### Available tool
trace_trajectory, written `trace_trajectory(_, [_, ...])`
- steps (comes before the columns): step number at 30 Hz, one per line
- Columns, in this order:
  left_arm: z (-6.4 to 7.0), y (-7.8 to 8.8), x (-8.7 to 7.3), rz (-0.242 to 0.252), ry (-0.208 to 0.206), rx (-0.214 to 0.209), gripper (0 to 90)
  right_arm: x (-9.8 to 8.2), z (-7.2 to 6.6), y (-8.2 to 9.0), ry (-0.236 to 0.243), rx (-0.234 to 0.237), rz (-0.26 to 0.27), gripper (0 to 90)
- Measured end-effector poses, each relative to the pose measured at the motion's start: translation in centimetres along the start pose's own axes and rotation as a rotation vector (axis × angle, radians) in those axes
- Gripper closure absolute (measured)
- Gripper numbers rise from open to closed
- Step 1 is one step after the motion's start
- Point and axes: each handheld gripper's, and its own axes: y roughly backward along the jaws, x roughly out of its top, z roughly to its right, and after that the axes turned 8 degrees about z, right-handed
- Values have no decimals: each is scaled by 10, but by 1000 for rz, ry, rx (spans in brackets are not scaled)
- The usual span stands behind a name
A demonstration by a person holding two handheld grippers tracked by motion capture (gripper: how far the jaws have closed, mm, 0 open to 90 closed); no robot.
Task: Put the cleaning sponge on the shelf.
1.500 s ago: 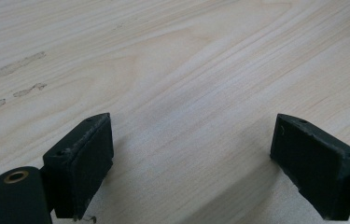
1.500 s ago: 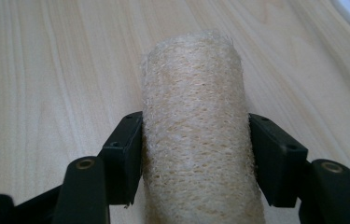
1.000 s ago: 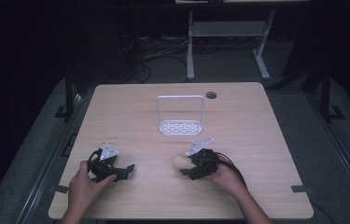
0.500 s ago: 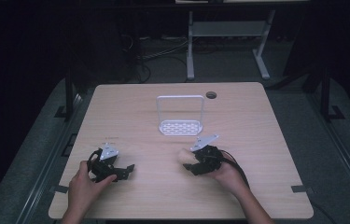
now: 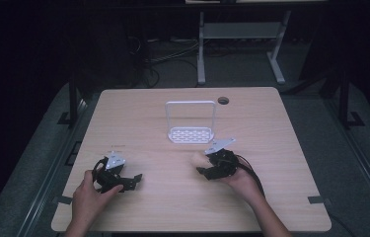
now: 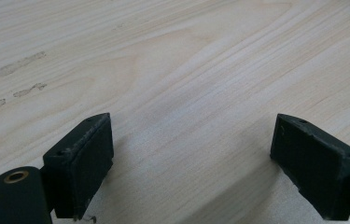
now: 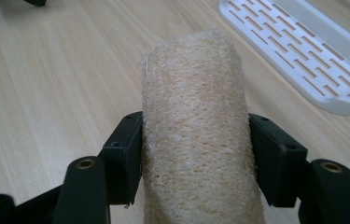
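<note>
My right claw (image 7: 195, 140) pinches a pale beige, coarse-fibred loofah roll (image 7: 195, 130), one black jaw pressed against each of its flanks. The roll runs lengthwise away from the claw, its blunt far end sticking out well past the jaw tips, just above the light wooden tabletop (image 7: 46, 84). In the high view that same claw (image 5: 207, 165) sits in my right hand (image 5: 239, 180), its grey three-cornered plate on top, with the roll (image 5: 197, 158) showing as a small pale lump at its front.

Ahead of the right claw and a little to its right lies a white plastic rack with a slotted flat base (image 7: 298, 51); the roll's end is near it but apart from it. From above, the rack (image 5: 191, 134) carries an upright white rectangular hoop at its far edge and stands just beyond my right claw, toward the table's middle.

My left claw (image 6: 196, 154) stands spread wide, its two black jaws well apart with bare tabletop (image 6: 186, 70) between them. From above it (image 5: 132, 180) rests low over the table in my left hand (image 5: 90, 197), well to the left of the right claw.
</note>
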Motion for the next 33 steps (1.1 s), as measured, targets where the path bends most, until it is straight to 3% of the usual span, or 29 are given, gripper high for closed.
trace_trajectory(9, [0,0,0,-2,-2,-1,127,9,11,1,-6,-30,11,403])
trace_trajectory(33, [0,0,0,-2,-2,-1,127,29,26,-11,-9,-63,25,403])
